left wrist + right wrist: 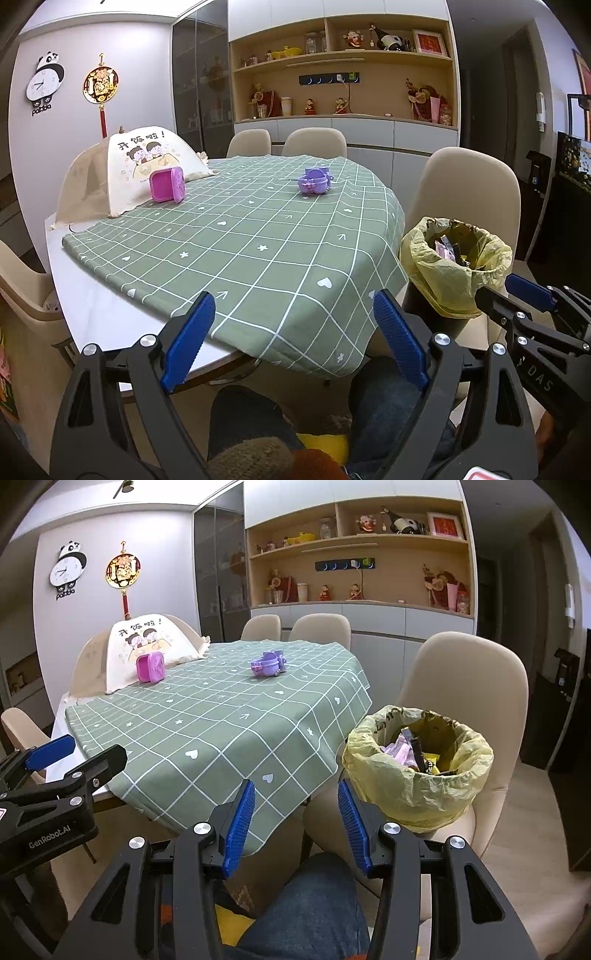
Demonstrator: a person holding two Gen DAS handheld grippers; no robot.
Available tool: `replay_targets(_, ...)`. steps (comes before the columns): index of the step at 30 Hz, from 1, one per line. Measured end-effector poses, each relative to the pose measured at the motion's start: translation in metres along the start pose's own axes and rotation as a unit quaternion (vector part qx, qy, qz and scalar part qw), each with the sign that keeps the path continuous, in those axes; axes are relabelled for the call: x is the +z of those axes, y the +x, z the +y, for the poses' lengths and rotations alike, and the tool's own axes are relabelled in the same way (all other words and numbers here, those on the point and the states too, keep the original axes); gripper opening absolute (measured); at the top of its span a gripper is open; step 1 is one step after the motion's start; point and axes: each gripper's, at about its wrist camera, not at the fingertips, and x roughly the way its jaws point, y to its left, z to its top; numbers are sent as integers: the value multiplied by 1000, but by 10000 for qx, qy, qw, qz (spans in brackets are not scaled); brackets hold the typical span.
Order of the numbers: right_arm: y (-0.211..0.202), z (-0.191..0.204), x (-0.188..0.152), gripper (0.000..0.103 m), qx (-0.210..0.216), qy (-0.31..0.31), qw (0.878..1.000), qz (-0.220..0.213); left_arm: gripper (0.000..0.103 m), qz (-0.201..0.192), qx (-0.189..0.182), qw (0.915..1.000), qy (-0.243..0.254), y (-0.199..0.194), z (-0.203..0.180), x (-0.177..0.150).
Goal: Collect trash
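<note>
My left gripper (294, 338) and right gripper (296, 825) both hang spread and empty above my lap, pulled back since the wrappers (404, 755) already lie in the lined bin (417, 790) on the chair at two o'clock

Even indoor light from overhead, medium bright, cool tint. Both fisheye views bend hard at the edges, black vignette in the corners. Shelf unit (343, 74) warmly lit by a strip under its upper shelf. Doorway (491, 602) at right dark. Soft shadow under the green tablecloth (258, 251) edge. Mid-scene sharp, near bottom edge soft; no motion blur, no strong glare
</note>
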Motion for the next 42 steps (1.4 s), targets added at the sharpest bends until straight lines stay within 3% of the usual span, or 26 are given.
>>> replay_targets(42, 2, -2, -2, 45, -16, 48, 10000, 51, 83, 101, -132, 9998, 66, 6, -4, -5)
